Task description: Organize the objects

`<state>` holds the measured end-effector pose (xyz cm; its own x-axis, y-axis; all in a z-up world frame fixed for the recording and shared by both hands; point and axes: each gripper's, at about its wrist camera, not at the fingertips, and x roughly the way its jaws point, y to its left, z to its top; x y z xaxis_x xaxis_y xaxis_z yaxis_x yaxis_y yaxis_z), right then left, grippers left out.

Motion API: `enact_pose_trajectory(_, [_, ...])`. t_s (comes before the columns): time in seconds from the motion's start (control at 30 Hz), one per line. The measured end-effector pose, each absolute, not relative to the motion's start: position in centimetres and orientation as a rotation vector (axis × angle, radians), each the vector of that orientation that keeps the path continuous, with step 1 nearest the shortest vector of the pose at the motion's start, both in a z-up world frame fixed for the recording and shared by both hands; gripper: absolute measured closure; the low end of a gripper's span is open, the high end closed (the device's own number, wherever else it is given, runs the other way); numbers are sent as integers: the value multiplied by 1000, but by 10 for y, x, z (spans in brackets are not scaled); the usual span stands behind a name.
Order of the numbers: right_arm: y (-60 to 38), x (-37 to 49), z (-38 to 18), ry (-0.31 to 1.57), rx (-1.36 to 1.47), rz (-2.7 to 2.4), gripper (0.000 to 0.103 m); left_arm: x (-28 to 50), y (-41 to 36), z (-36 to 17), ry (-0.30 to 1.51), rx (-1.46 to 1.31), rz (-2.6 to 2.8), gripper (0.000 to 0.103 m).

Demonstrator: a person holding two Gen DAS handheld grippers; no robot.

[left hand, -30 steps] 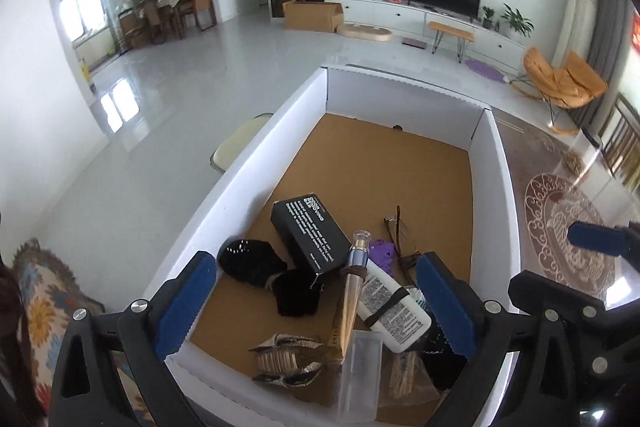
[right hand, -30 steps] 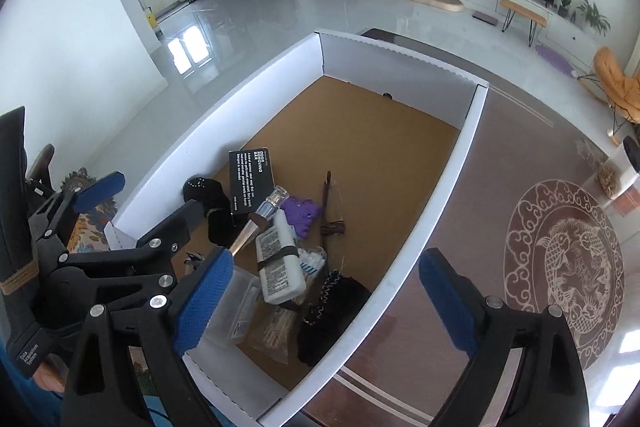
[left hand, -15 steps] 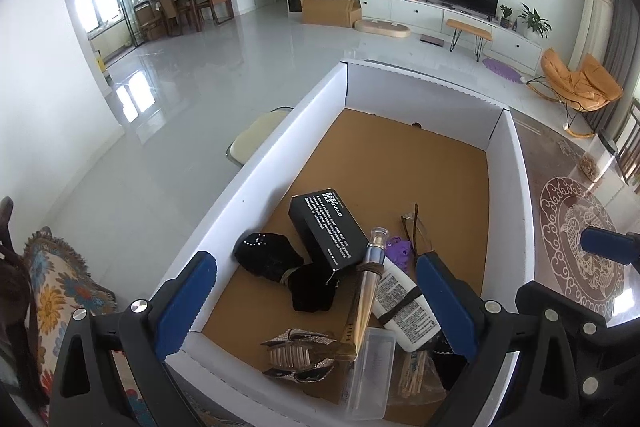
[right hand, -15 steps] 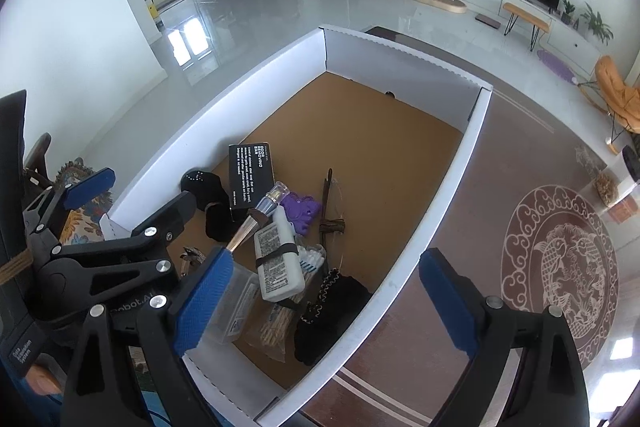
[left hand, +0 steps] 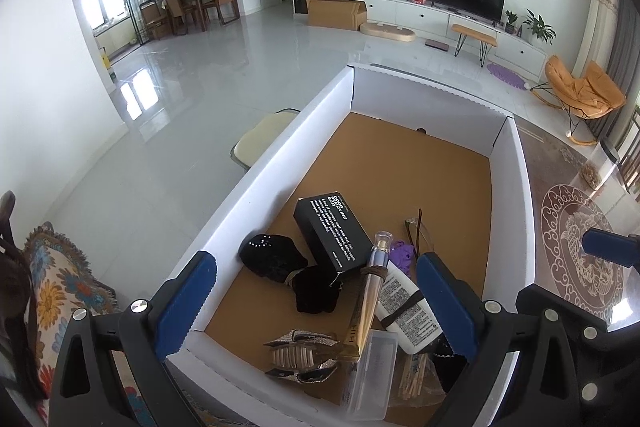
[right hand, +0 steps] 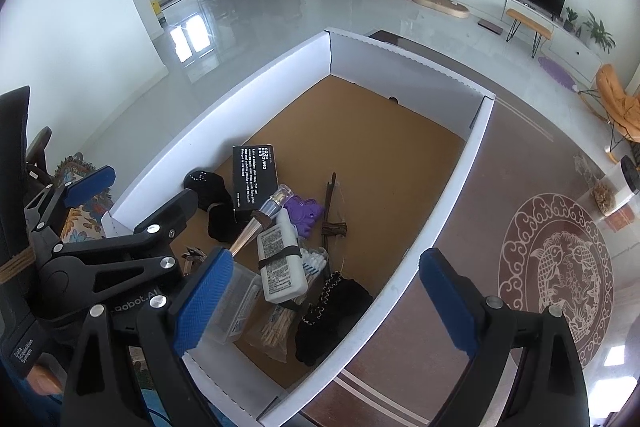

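A white box (left hand: 280, 163) with a brown floor holds a heap of items at its near end: a black carton (left hand: 332, 233), a slim perfume bottle (left hand: 370, 295), a white lotion bottle (left hand: 404, 301), black cloth pouches (left hand: 276, 259), a clear plastic case (left hand: 370, 371) and a purple item (left hand: 402, 253). My left gripper (left hand: 316, 307) is open and empty, hovering above the heap. My right gripper (right hand: 324, 303) is open and empty over the box's right wall (right hand: 436, 211). The carton (right hand: 254, 175) and lotion bottle (right hand: 280, 263) also show in the right wrist view.
The far half of the box floor (right hand: 360, 131) is bare cardboard. The box sits on a dark table with a round fish pattern (right hand: 556, 267). A patterned cushion (left hand: 60, 279) lies to the left. A living room with tiled floor lies beyond.
Both grippers have risen and drawn back a little; the box and its items look slightly farther. Nothing in the box moved. Both stay open.
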<state>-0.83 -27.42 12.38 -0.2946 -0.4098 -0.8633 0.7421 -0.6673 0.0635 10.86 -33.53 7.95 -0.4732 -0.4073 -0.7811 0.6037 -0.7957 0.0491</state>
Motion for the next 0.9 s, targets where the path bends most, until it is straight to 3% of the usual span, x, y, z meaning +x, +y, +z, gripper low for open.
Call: enact_pose_trajectory(0.9, [-277, -7, 134, 464, 1179, -2008, 9, 114, -339, 91, 328, 1084, -2236, 1])
